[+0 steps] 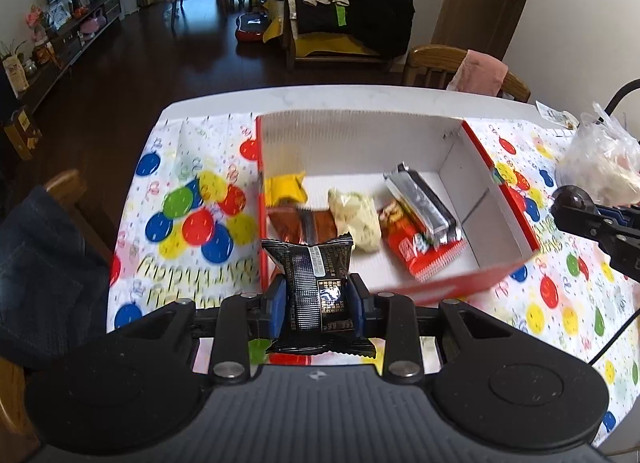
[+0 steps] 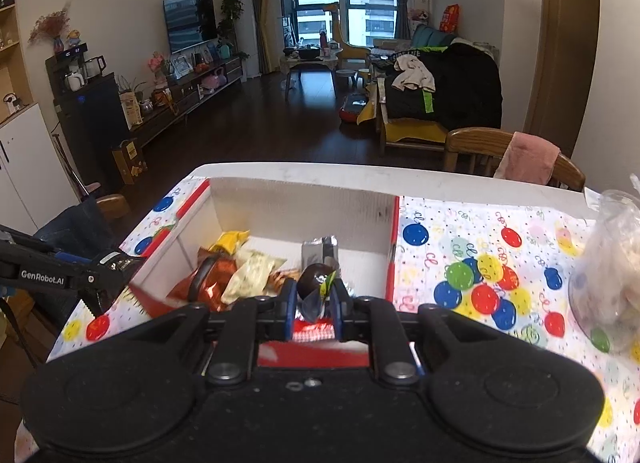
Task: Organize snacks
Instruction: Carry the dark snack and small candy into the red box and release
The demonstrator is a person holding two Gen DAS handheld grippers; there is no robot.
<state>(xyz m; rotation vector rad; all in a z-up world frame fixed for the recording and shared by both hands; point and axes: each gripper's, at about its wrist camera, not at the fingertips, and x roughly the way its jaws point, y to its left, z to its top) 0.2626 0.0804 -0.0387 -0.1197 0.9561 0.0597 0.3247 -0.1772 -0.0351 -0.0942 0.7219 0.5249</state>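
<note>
1. Your left gripper (image 1: 317, 295) is clamping a black snack packet (image 1: 314, 283) between its blue pads, just at the near left corner of the red-and-white box (image 1: 460, 159), which is sitting at twelve o'clock on the balloon-print tablecloth (image 1: 188, 215).
2. Your right gripper (image 2: 313, 305) is pinching a small dark round sweet in a clear wrapper (image 2: 316, 283) above the box's near edge.
3. Inside the box, a yellow packet (image 1: 285, 188), a brown packet (image 1: 304, 225), a pale packet (image 1: 356, 219), a red packet (image 1: 416, 251) and a silver packet (image 1: 420, 199) are already lying loose.
4. You are risking a miss: the black packet is looking level with the near wall, so, judging from here, letting go early could be dropping it outside or tipping the wall.
5. Both grippers are crowding one end of the box, so they could be bumping each other.
6. The left view is showing the right gripper at three o'clock; the right view is showing the left one at nine.
7. Only the right view is revealing the sweet; only the left is revealing the black packet.
</note>
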